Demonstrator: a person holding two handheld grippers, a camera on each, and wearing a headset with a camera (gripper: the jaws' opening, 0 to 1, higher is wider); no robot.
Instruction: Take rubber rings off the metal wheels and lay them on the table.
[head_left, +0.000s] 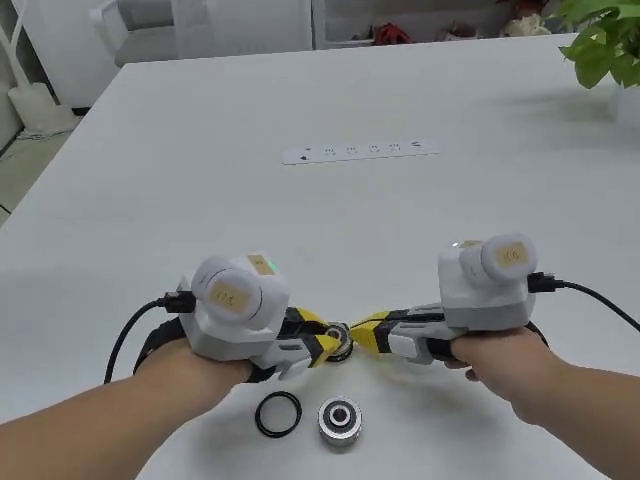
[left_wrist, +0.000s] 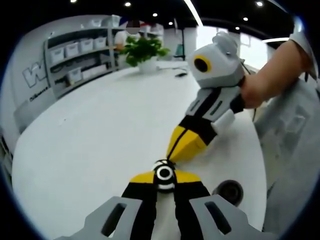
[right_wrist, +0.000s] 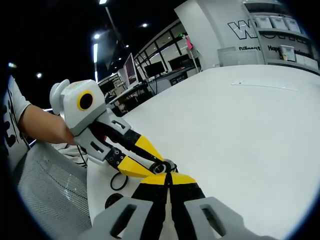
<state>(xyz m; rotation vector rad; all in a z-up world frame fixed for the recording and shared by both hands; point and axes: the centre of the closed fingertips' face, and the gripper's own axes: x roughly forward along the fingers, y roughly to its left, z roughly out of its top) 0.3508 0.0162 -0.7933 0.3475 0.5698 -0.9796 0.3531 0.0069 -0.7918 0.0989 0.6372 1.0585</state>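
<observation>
A metal wheel (head_left: 341, 340) with a black rubber ring on it is held just above the white table (head_left: 330, 220), between both grippers. My left gripper (head_left: 326, 346) is shut on this wheel (left_wrist: 164, 173). From the other side, my right gripper (head_left: 359, 338) has its yellow tips closed at the wheel's rim, on the rubber ring (right_wrist: 165, 164). In the right gripper view its jaws (right_wrist: 167, 178) are nearly together. A loose black ring (head_left: 278, 413) and a bare metal wheel (head_left: 340, 419) lie on the table near me.
A white power strip (head_left: 358, 152) lies at mid-table. A green plant (head_left: 605, 45) stands at the far right corner. A grey mesh chair back (right_wrist: 50, 200) is beside the table edge. Cables trail from both grippers.
</observation>
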